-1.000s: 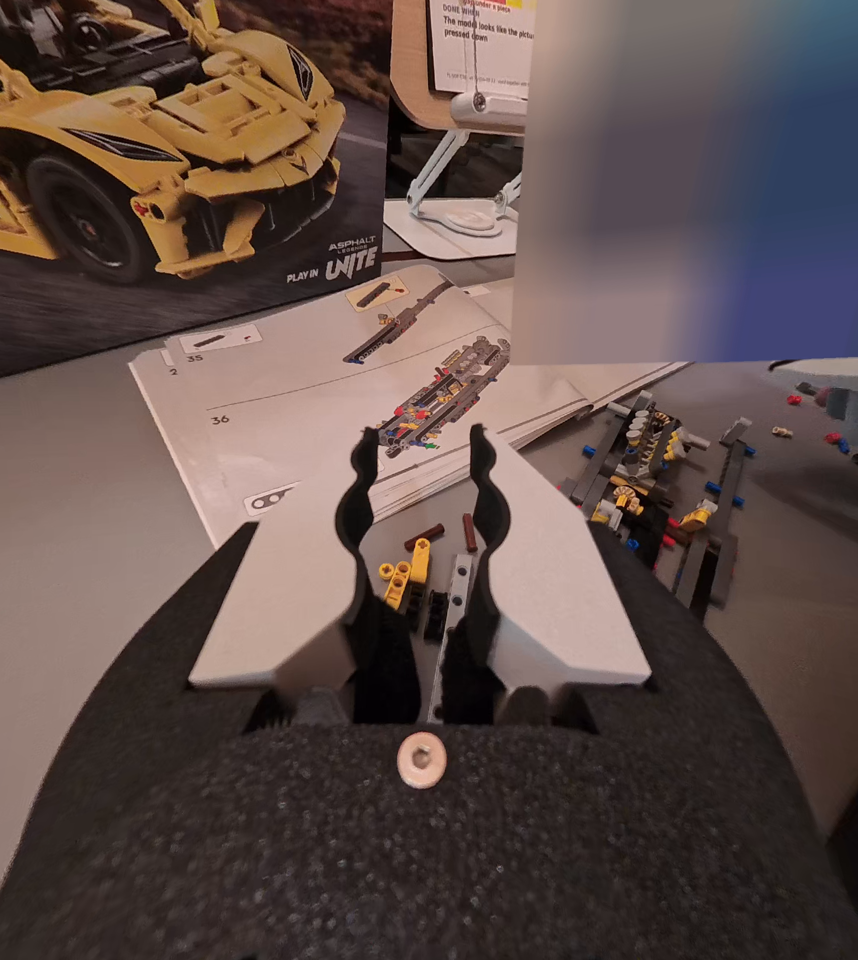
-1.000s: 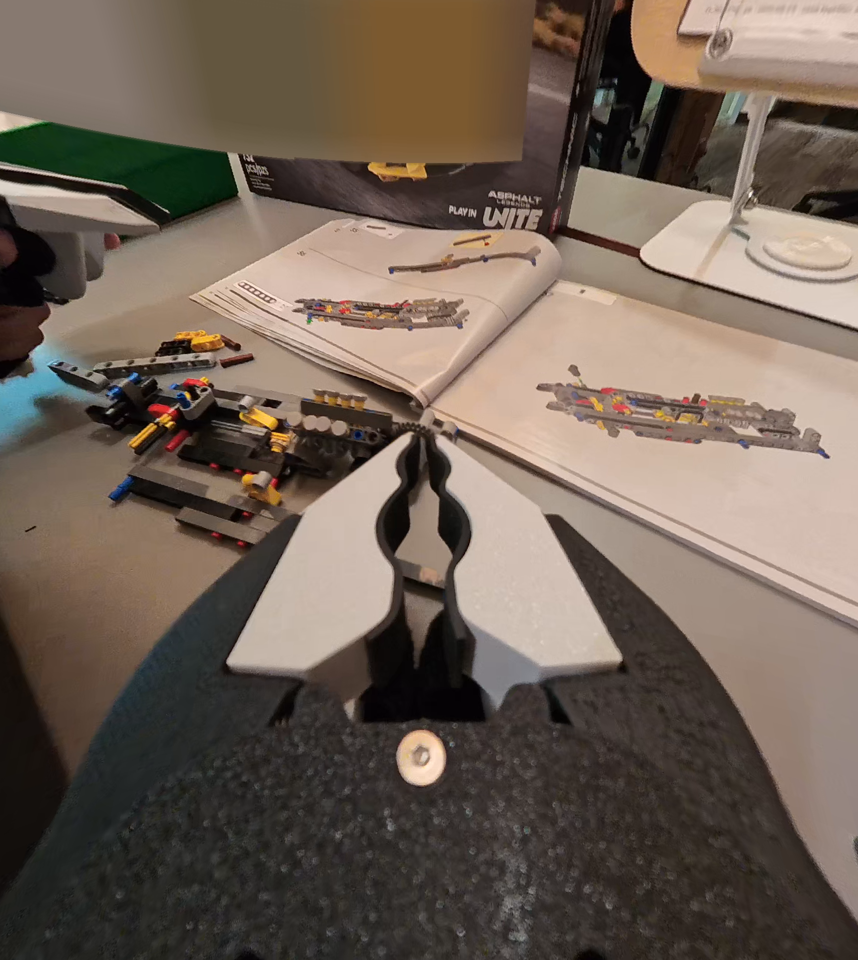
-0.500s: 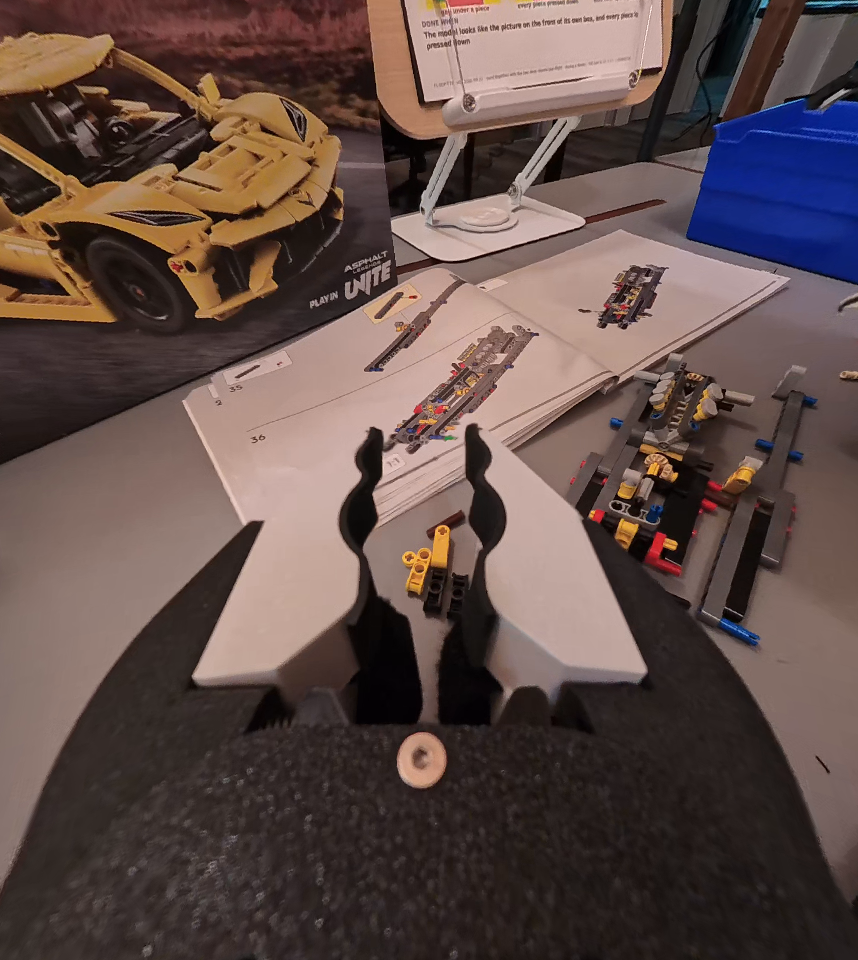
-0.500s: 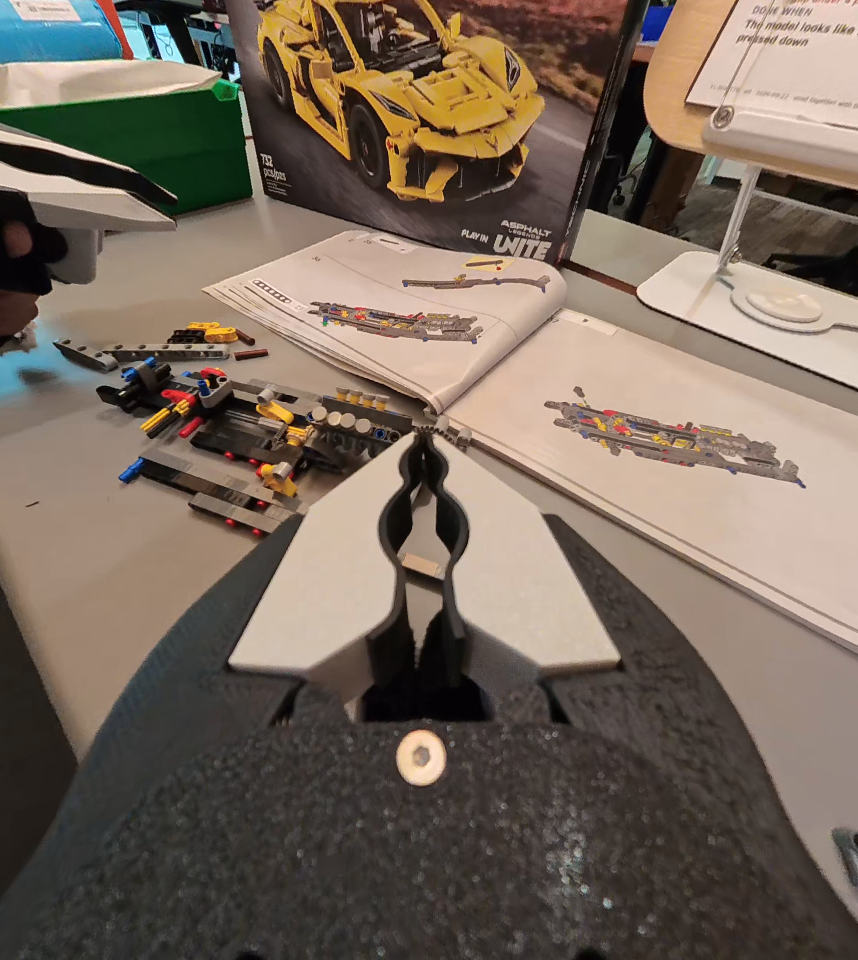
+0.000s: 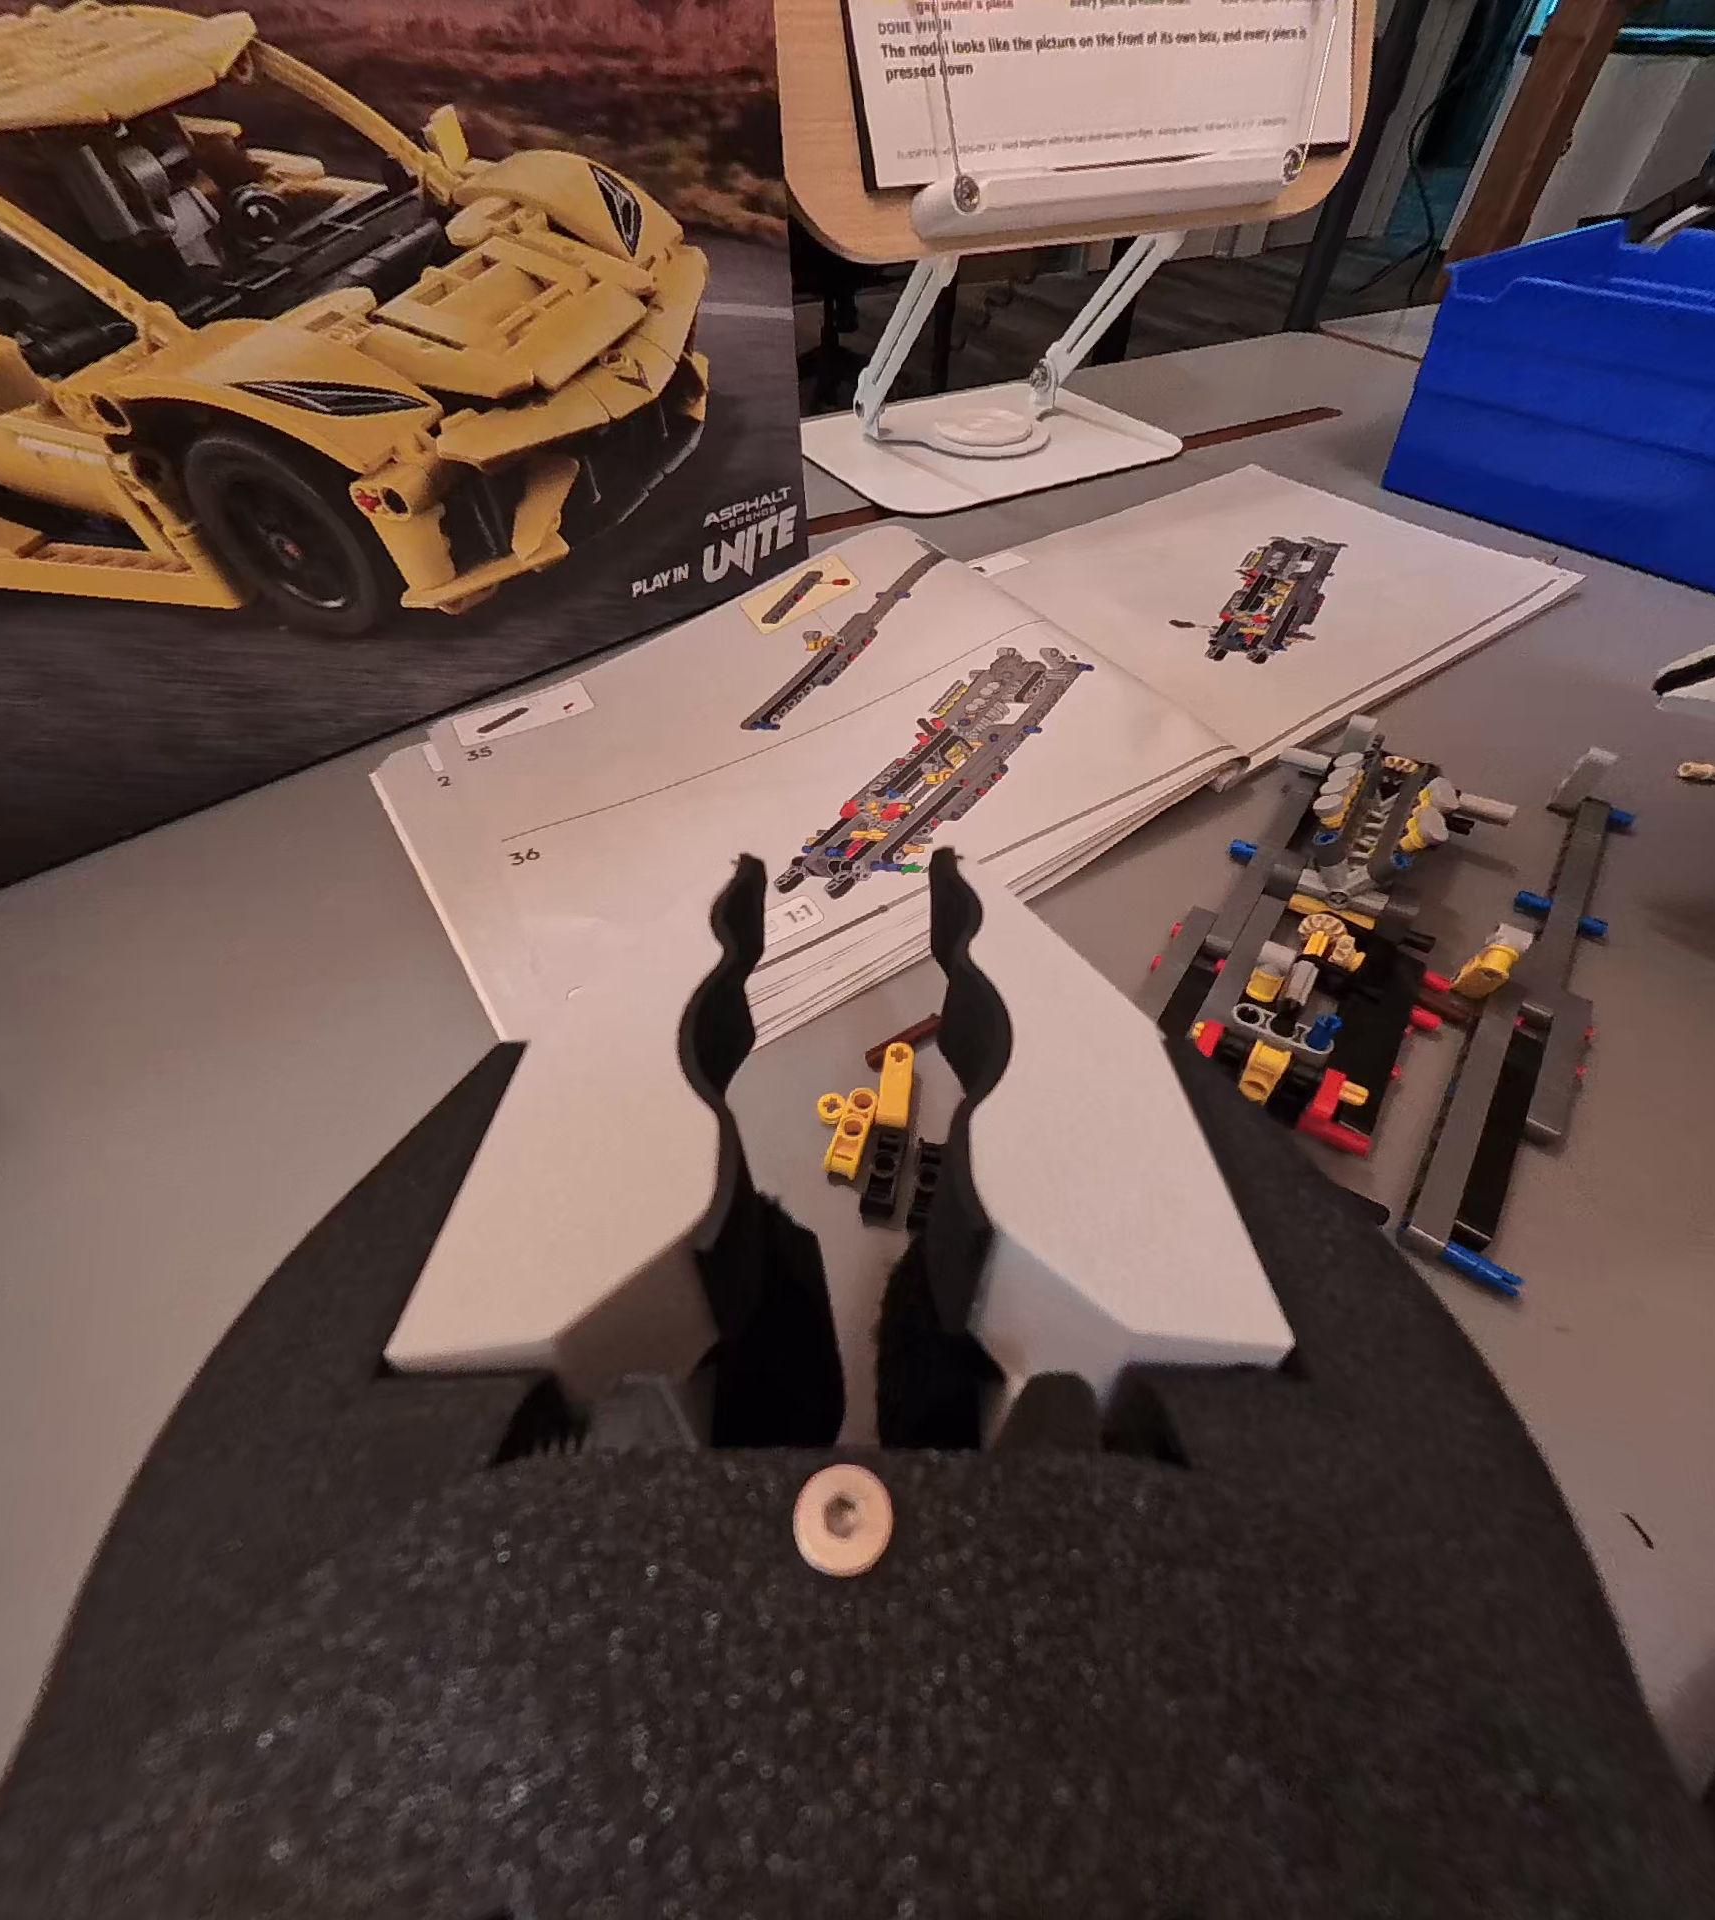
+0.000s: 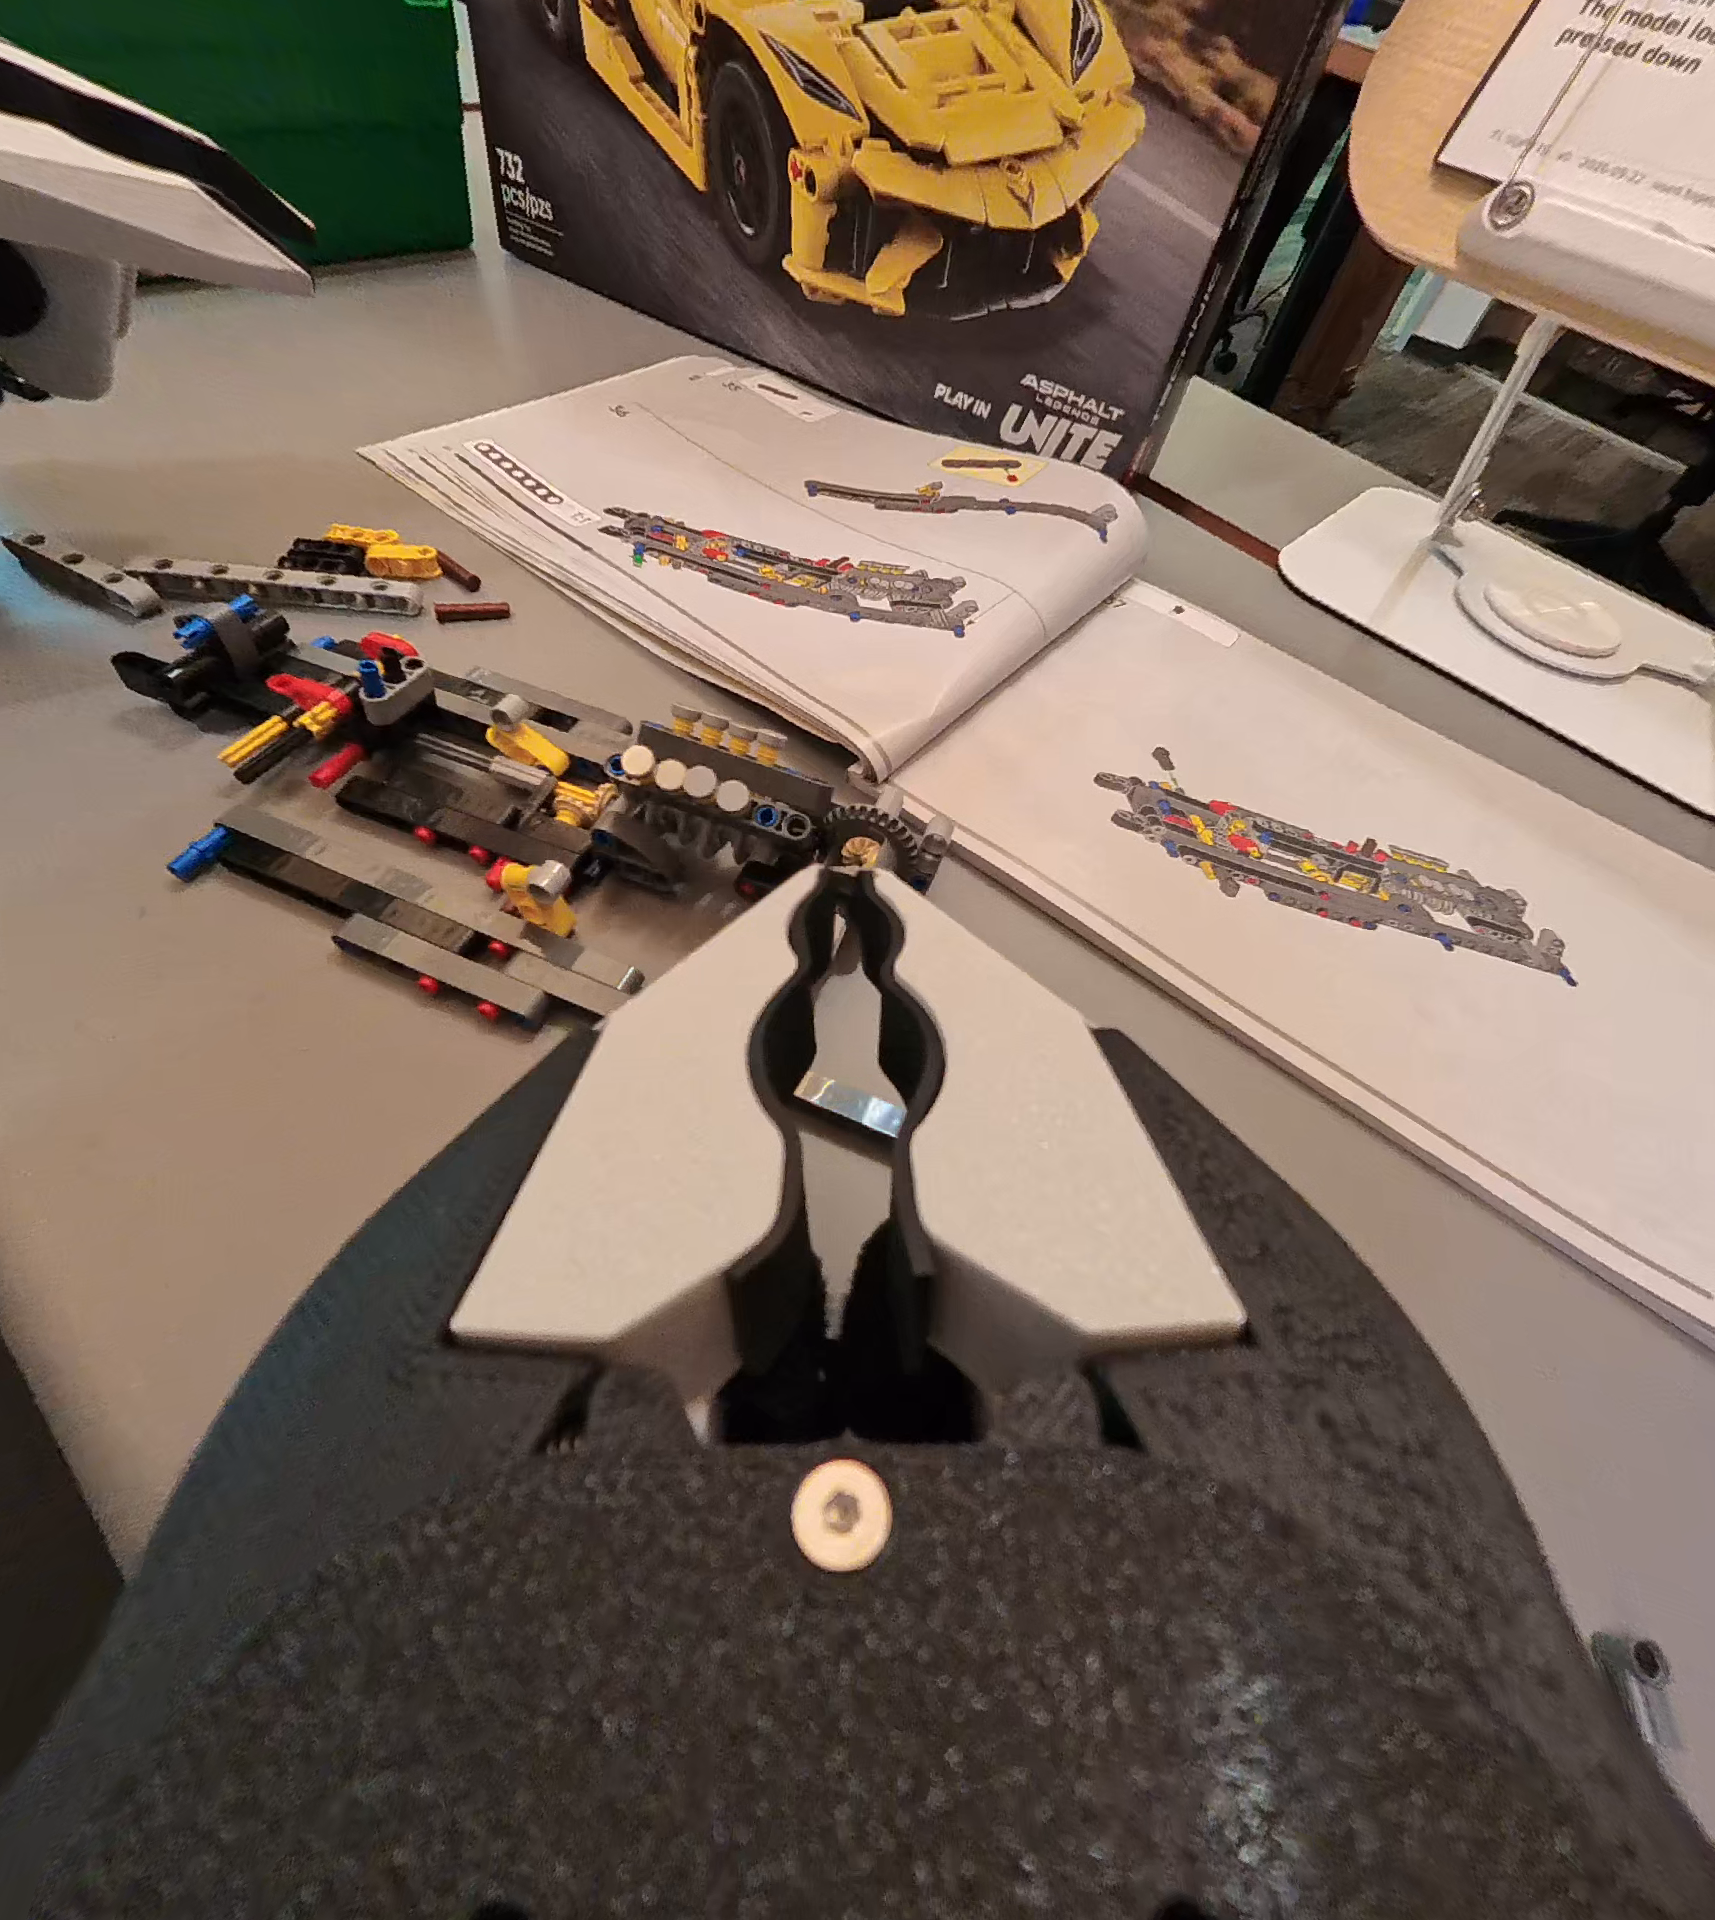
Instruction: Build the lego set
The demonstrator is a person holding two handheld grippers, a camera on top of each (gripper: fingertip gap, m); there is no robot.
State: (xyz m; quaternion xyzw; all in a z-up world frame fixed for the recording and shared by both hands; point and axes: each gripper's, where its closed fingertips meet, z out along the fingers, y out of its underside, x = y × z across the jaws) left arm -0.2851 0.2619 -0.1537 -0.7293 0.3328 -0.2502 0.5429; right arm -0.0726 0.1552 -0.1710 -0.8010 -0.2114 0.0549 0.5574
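The part-built chassis (image 5: 1331, 956) of grey, black, yellow and red pieces lies on the grey table, right of my left gripper (image 5: 845, 871). The left gripper is open and empty, above a cluster of small yellow and black pieces (image 5: 868, 1122). In the right wrist view the chassis (image 6: 479, 790) lies just ahead-left of my right gripper (image 6: 845, 885). The right gripper is shut, and a small grey piece (image 6: 851, 1107) is wedged between its fingers. A long grey beam (image 6: 240, 587) and brown pins (image 6: 471, 613) lie beyond the chassis. The left gripper (image 6: 105, 197) shows at upper left.
An open instruction booklet (image 5: 832, 748) lies behind the pieces, with the set's box (image 5: 261, 364) upright at back left. A white document stand (image 5: 988, 436) and a blue bin (image 5: 1611, 395) stand at the back right. A green bin (image 6: 209, 104) is behind the left gripper. My hands' fingertips stand some 25 centimeters from each other.
Both grippers have shifted with their jaws unchanged. The right gripper has moved closer to the chassis. The long grey beam no longer shows between the left fingers.
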